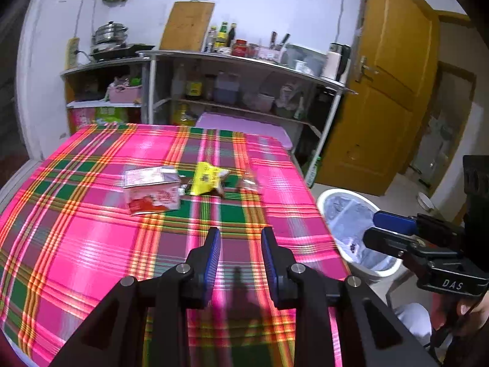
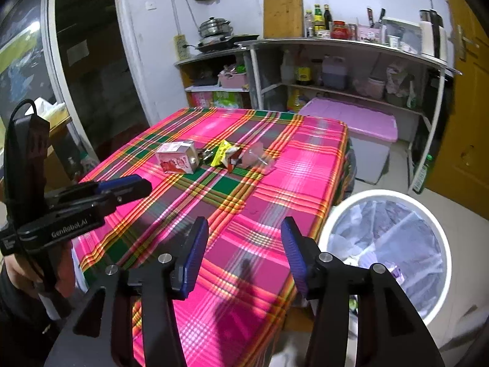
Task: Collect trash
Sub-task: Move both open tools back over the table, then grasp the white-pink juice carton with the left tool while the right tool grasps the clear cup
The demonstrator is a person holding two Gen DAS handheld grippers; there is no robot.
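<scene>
Three pieces of trash lie mid-table on the pink plaid cloth [image 1: 91, 244]: a pink-and-white carton [image 1: 151, 191] on its side, a crumpled yellow wrapper [image 1: 206, 182] and a clear plastic piece [image 1: 249, 180]. My left gripper [image 1: 240, 235] hovers open and empty over the cloth, short of them. The right wrist view shows the carton [image 2: 178, 160], the yellow wrapper [image 2: 221, 153] and the clear piece [image 2: 258, 157] far ahead. My right gripper [image 2: 244, 229] is open and empty above the table's near corner. A white bin [image 2: 391, 244] with a plastic liner stands on the floor right of the table.
Behind the table stands a metal shelf [image 1: 244, 61] with bottles, a pot and a kettle. A pink-lidded storage box [image 2: 351, 119] sits below it. A yellow door [image 1: 382, 107] is at the right. The bin [image 1: 351, 223] nearly touches the table's right edge.
</scene>
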